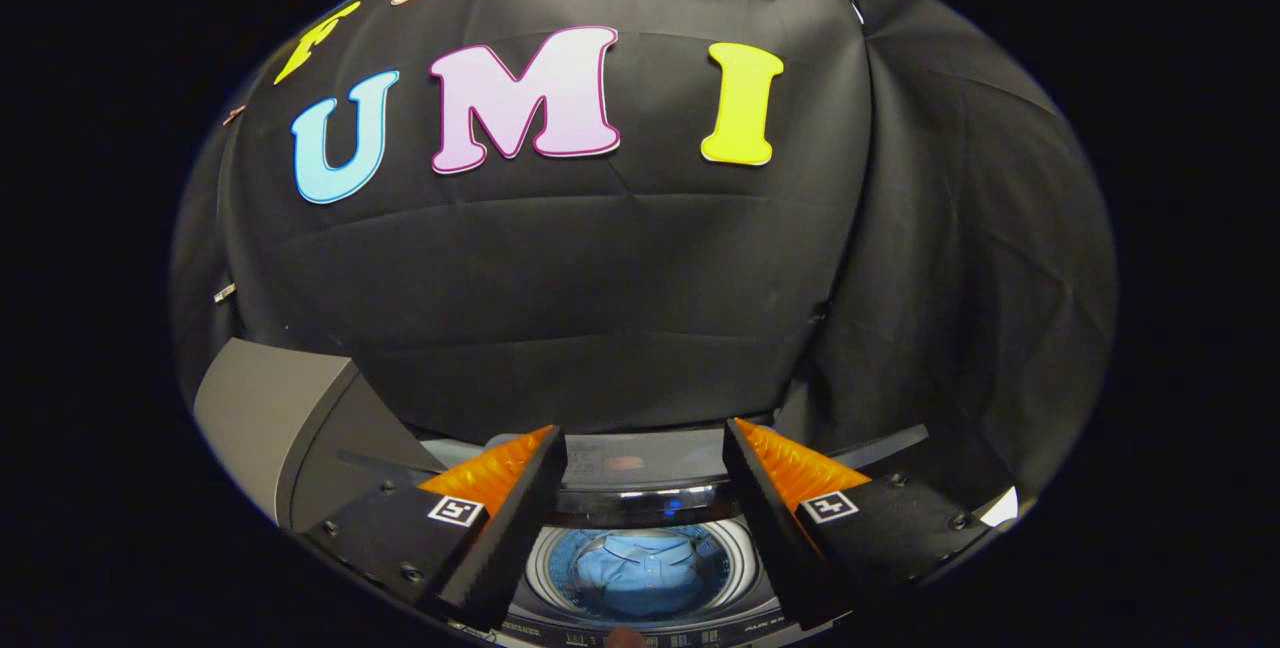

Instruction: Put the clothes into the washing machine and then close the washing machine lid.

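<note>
Gripper (645,448) jaws apart, empty; blue shirt (640,568) lies in the washing machine (640,503) drum, collar toward the wall.

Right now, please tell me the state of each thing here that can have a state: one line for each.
washing machine lid: open, raised beside the drum opening.
washing machine: drum open to above.
blue shirt: lying inside the drum, seen between the fingers.
claw: open, fingers apart and holding nothing, above the drum.
</note>
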`<state>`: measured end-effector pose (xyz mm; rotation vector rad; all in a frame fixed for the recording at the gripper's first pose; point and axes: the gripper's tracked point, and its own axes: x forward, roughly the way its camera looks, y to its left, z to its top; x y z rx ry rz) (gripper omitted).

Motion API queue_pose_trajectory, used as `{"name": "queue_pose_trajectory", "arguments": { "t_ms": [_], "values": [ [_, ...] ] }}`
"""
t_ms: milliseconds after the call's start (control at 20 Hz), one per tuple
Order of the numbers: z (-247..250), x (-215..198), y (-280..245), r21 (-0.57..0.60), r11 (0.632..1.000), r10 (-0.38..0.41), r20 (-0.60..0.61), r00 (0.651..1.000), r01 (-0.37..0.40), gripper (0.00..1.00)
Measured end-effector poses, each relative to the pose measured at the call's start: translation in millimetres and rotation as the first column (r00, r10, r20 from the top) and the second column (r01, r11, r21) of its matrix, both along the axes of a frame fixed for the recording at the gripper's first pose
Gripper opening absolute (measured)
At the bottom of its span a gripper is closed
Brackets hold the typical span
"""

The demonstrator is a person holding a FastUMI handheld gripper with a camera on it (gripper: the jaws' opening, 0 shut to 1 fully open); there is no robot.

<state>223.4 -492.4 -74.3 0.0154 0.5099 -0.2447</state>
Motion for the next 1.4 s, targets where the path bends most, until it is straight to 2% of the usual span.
{"name": "queue_pose_trajectory", "arguments": {
  "t_ms": [200,400,600,950,1150,1400],
  "values": [
    [-19.4,-11.4,0.2,0.014,1.0,-0.001,-0.018,1.0,0.002,0.99],
    [-58.5,-32.9,-5.0,0.055,0.998,-0.033,-0.087,0.996,0.038,0.99],
    [-95.9,-60.4,-13.0,0.049,0.998,-0.039,-0.157,0.987,0.047,0.99],
    [-148.6,-104.2,-5.2,0.053,0.999,0.003,-0.286,0.958,0.012,1.0],
    [-130.1,-102.1,0.9,0.049,0.999,0.016,-0.264,0.964,-0.003,0.99],
    [-46.4,-82.4,10.7,0.035,0.999,0.024,-0.088,0.996,-0.021,0.99]
  ]
}}
